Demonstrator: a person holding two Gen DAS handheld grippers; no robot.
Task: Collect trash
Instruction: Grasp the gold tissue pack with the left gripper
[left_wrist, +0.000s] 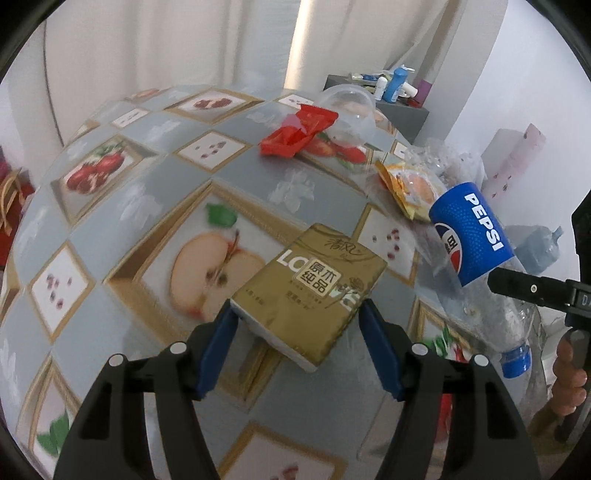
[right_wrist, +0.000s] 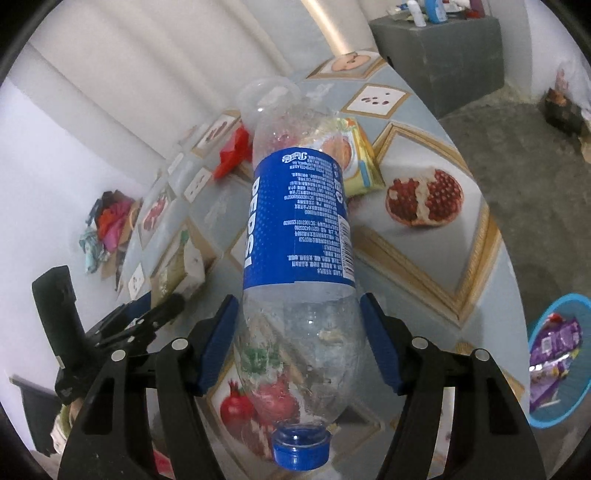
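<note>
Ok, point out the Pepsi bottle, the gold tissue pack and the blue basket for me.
Pepsi bottle (right_wrist: 295, 221): right wrist view, on its blue label.
Gold tissue pack (left_wrist: 314, 280): left wrist view, on its printed top face.
Blue basket (right_wrist: 576, 306): right wrist view, on its upper rim.

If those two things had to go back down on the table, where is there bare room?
The fruit-print tablecloth is bare left of the gold tissue pack, from the apple picture up to the red plastic wrapper. The far right corner is crowded: wrapper, clear plastic bowl, orange snack packet, and the empty blue-labelled Pepsi bottle held above.
</note>
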